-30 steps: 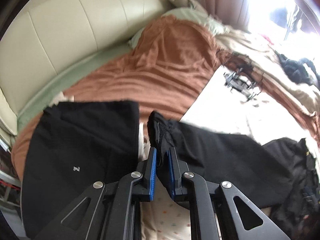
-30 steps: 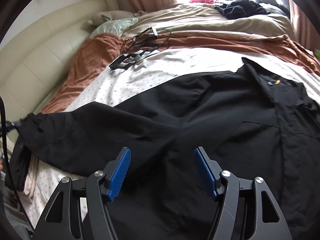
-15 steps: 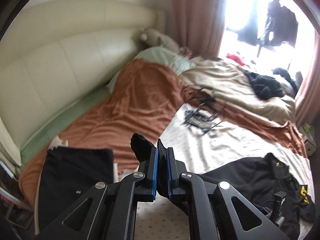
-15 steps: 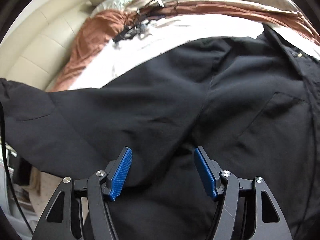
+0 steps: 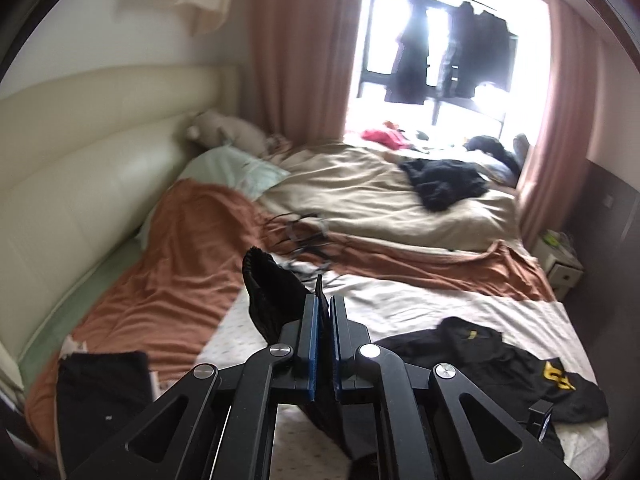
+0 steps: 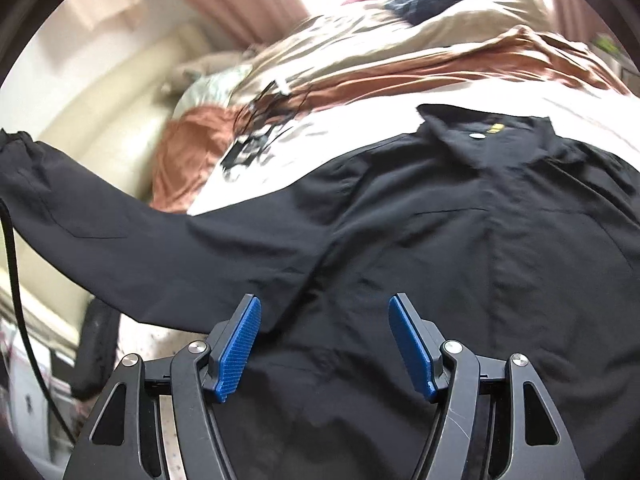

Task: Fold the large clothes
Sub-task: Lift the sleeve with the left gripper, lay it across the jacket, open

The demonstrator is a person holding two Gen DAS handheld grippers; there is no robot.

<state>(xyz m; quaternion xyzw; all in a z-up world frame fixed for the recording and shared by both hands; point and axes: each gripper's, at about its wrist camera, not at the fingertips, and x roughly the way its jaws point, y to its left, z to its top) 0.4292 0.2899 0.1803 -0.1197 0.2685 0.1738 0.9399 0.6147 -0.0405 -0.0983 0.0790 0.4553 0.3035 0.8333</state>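
1. Left wrist view: your left gripper (image 5: 325, 312) has its blue pads pinched tight on the cuff end of the black shirt's sleeve (image 5: 272, 292), which sticks up past the fingertips, raised above the bed
2. Beyond it in that view, the rest of the black shirt (image 5: 500, 364) lies on the white dotted sheet (image 5: 408, 304), with a yellow print showing near its right edge
3. A folded black garment (image 5: 100, 392) sits at the lower left, resting on the rust-brown blanket (image 5: 180, 272) beside the cream padded headboard (image 5: 80, 176)
4. Right wrist view: your right gripper (image 6: 325, 344) has its jaws standing wide apart with nothing pinched; the pads hover just over the shirt's body (image 6: 460, 260)
5. The shirt lies front up, collar (image 6: 480, 128) towards the far side, and its sleeve (image 6: 120, 232) stretches out to the left edge of the picture, lifted clear of the sheet
6. A tangle of black cables (image 6: 256, 128) lies on the sheet beyond the shirt's shoulder; whether it touches the shirt you cannot tell
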